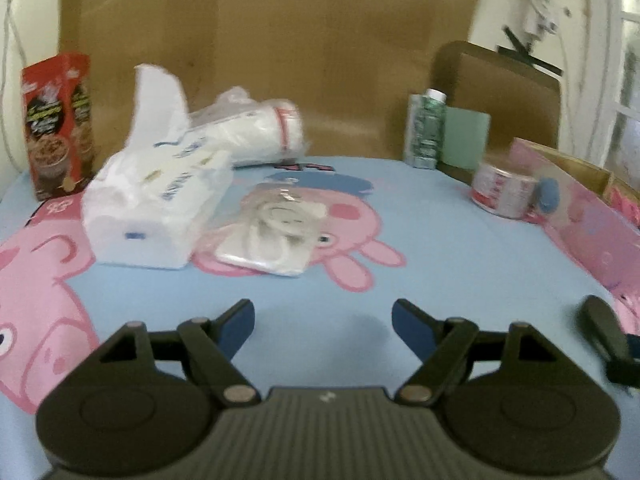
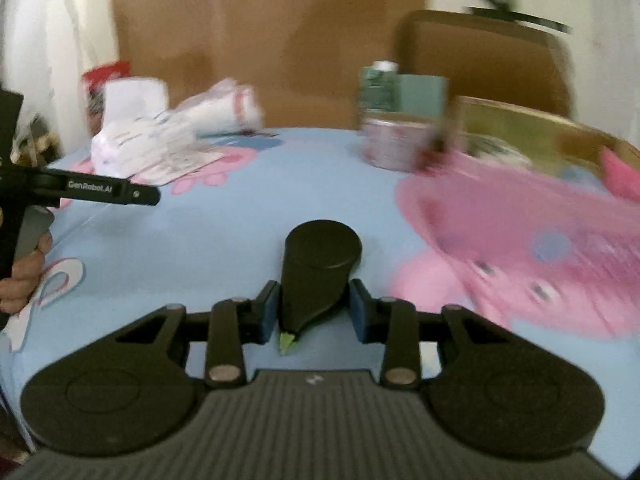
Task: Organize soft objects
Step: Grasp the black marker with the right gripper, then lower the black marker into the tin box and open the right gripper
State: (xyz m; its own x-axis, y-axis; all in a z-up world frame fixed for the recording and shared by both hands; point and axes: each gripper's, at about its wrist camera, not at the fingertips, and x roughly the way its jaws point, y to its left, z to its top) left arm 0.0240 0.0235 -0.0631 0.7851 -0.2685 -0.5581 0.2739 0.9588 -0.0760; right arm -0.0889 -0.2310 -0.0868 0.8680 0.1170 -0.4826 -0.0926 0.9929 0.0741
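Seen from the left wrist: left gripper [image 1: 323, 322] low in the frame, jaws wide apart with nothing between them, hovering over a light blue cloth [image 1: 460, 264] printed with pink cartoon pigs and covering the bench. Left of centre, a soft pack of tissues [image 1: 156, 208] in clear wrap, one white sheet standing up from its top. Touching its right side, a flat clear bag [image 1: 272, 232] holding something white, lying on a printed pig. Behind both, toward the upper middle, a roll of white material in clear plastic [image 1: 256, 132], lying on its side. At far left, a red and brown snack box [image 1: 58, 124] standing upright. Right of centre, a green patterned bottle with a white cap [image 1: 426, 130] just beside a pale green box [image 1: 466, 142]; lower right of them, a small pink and white tin [image 1: 502, 190] near a pink box [image 1: 588, 220] at the right edge. Brown cardboard [image 1: 280, 40] standing behind everything. Seen from the right wrist, much blurred: right gripper [image 2: 314, 312] at lower centre, jaws clamped on a black marker [image 2: 316, 276] with a green tip pointing back toward the camera. Same soft white packs in the upper left of that frame, well apart from the right gripper; pink box along the right side. At far left, part of the other black gripper and a few fingers [image 2: 20, 280] on its handle.
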